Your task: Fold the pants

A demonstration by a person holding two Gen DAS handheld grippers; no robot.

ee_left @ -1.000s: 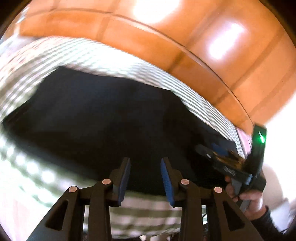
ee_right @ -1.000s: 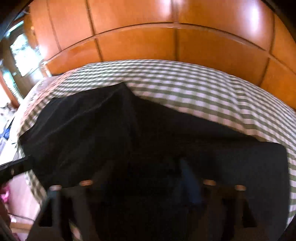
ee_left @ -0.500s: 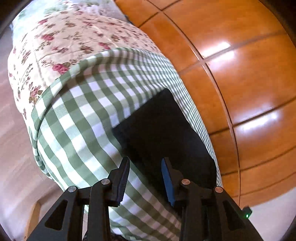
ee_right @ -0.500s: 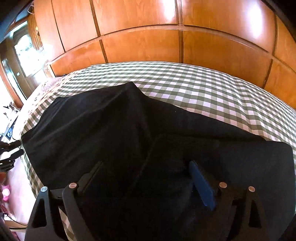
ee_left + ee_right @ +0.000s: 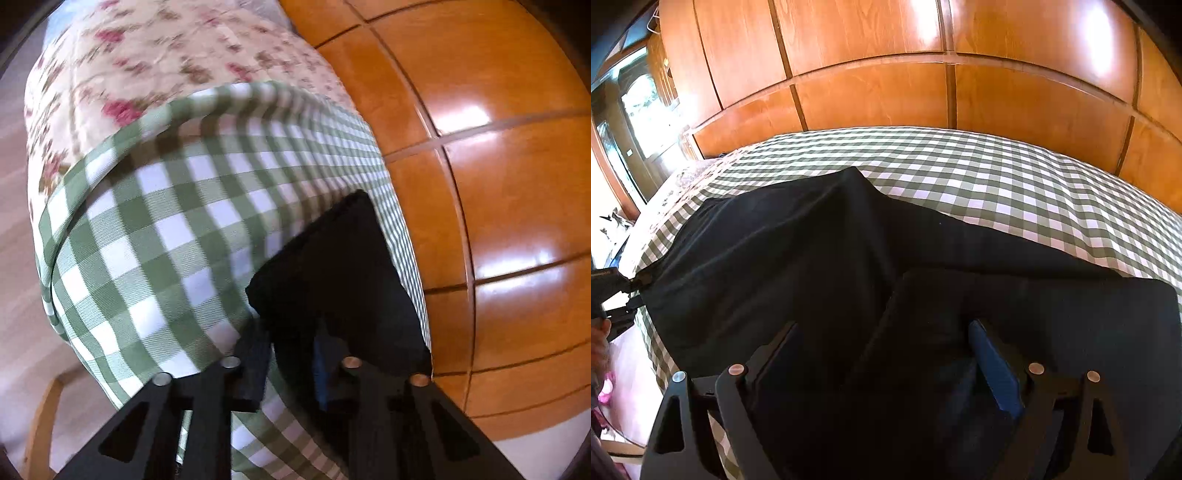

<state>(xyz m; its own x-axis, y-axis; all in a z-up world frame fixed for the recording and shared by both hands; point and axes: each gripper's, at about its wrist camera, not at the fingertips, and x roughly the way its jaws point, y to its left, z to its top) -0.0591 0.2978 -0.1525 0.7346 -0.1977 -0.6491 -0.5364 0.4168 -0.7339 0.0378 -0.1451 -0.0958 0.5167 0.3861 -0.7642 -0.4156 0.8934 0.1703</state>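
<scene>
Right wrist view: the checked bedspread (image 5: 979, 184) is being used as the working surface, and the black pants (image 5: 812, 258) are being spread across its near half, away from the wooden wall panels (image 5: 886, 92) behind it. Being soft, limp and light, the pants are likely to sag and crease when lifted, so hems, corners or the waistband are judged the best places to be gripped. The right gripper (image 5: 886, 354) is being held wide open just above the pants, with nothing pinched. At the bedspread's left edge, the left gripper (image 5: 291, 354) is being closed on a corner of the pants, dark cloth being seen between the jaws; full pad pressure cannot be confirmed.
</scene>
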